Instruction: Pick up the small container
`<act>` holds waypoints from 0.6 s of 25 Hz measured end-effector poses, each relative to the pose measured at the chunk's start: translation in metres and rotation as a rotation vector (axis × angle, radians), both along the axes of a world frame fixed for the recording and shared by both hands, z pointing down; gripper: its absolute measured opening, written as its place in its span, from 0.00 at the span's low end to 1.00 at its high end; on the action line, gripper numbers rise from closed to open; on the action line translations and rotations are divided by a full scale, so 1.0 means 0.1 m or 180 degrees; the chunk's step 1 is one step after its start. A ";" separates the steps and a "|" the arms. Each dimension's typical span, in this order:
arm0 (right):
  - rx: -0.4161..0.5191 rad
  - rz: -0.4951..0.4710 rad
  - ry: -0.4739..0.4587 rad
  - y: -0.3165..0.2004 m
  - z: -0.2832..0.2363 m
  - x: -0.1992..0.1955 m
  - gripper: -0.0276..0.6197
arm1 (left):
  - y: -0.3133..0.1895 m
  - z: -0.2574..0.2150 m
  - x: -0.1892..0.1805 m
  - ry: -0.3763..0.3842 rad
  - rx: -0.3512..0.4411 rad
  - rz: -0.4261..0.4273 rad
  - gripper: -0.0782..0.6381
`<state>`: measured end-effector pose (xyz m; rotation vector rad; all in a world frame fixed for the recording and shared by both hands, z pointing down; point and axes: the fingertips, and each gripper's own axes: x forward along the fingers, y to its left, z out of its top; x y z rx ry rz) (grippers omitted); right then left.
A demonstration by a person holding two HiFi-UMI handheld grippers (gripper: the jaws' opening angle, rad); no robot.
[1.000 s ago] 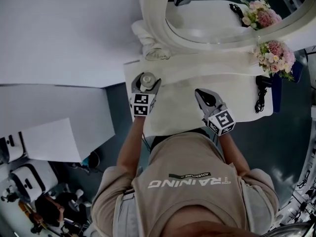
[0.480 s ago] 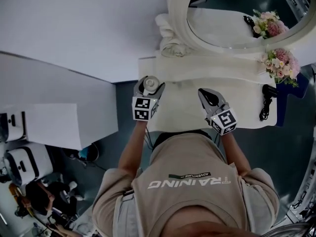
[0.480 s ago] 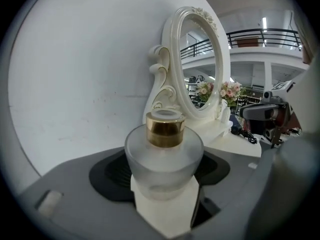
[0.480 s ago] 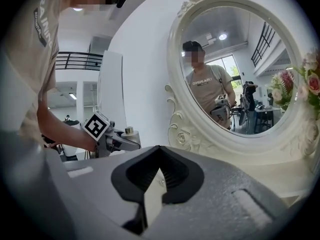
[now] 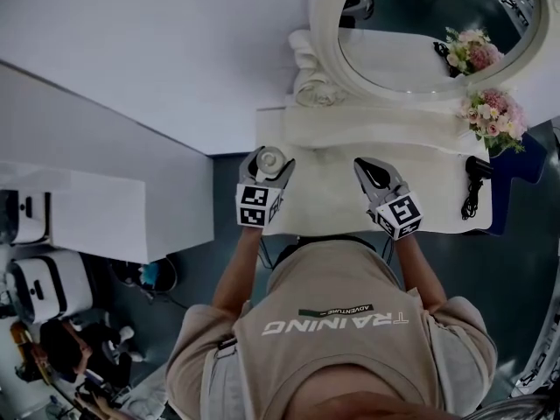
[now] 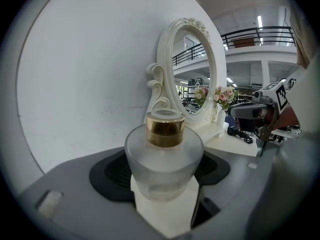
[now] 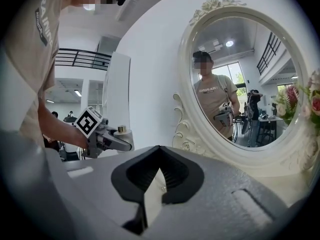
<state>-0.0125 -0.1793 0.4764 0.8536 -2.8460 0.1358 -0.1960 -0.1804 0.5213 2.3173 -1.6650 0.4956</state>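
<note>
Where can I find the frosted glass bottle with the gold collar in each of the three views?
Head view: left of centre, the frosted glass bottle with the gold collar sits in the left gripper.
Left gripper view: the bottle fills the centre, between the jaws.
Right gripper view: the bottle is small, middle left.
Shared landmark: the white oval mirror.

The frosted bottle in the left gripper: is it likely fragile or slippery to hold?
The bottle looks like thick frosted glass, so probably stiff, breakable and rather heavy for its size. Its body is round and smooth where the left gripper clamps it, so it may slip or twist if held loosely.
</note>
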 end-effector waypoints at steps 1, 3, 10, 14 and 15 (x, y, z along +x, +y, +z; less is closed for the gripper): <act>0.0025 0.0006 -0.0007 0.01 -0.02 -0.01 0.05 | 0.03 -0.03 0.01 -0.0010 0.0015 0.0019 0.60; 0.0077 0.0031 -0.0022 0.00 -0.08 0.00 0.05 | 0.07 -0.09 0.05 -0.0032 0.0046 0.0064 0.60; 0.0179 0.0100 -0.0048 -0.01 -0.20 0.01 0.05 | 0.14 -0.22 0.11 0.0055 0.0125 0.0166 0.60; 0.0192 0.0140 -0.0058 0.01 -0.23 0.01 0.05 | 0.16 -0.25 0.09 0.0115 0.0119 0.0178 0.60; 0.0195 0.0147 -0.0060 0.02 -0.24 0.01 0.05 | 0.16 -0.27 0.08 0.0119 0.0122 0.0186 0.60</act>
